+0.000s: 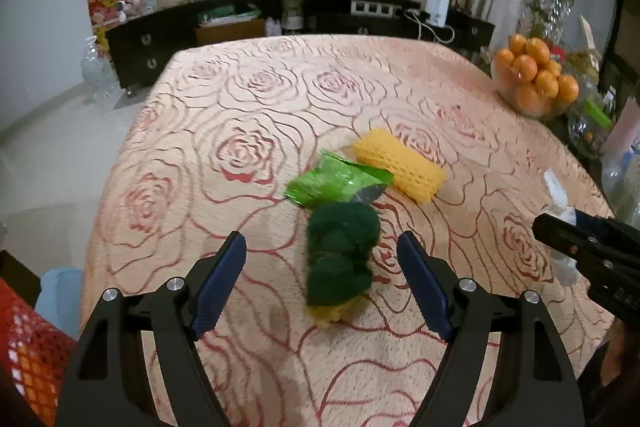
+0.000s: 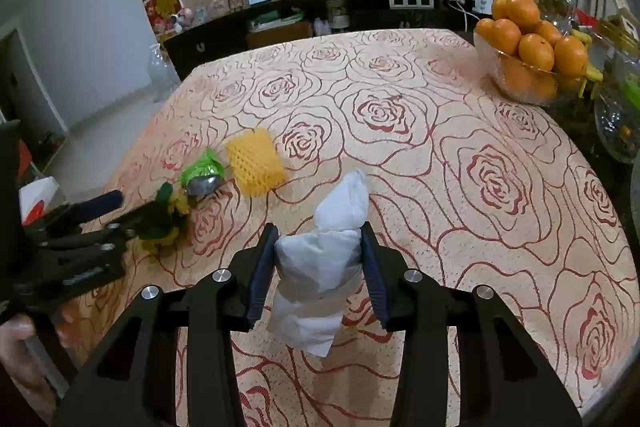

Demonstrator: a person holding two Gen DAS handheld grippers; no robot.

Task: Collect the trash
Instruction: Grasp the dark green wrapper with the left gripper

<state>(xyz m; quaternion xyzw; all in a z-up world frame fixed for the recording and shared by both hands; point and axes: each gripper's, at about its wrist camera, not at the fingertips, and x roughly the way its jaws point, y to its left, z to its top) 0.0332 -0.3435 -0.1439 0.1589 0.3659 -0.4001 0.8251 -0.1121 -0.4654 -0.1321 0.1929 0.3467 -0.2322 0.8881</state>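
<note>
A green scouring sponge with a yellow underside (image 1: pixel 340 259) lies on the rose-patterned tablecloth (image 1: pixel 240 107). My left gripper (image 1: pixel 322 241) stands open around it, with gaps between both pads and the sponge. Just beyond lie a crumpled green wrapper (image 1: pixel 334 183) and a yellow foam net (image 1: pixel 400 167). My right gripper (image 2: pixel 320 239) is shut on a white crumpled tissue wad (image 2: pixel 320 267), held just above the cloth. The right wrist view also shows the left gripper (image 2: pixel 128 209) at the sponge (image 2: pixel 160 215), with the wrapper (image 2: pixel 202 167) and the net (image 2: pixel 256 163) behind. The right gripper (image 1: pixel 560 223) enters the left wrist view from the right.
A glass bowl of oranges (image 2: pixel 528 55) stands at the table's far right corner, with glass vases beside it. A red mesh basket (image 1: pixel 32 347) sits low at the left. A dark sideboard (image 1: pixel 280 19) runs along the far wall.
</note>
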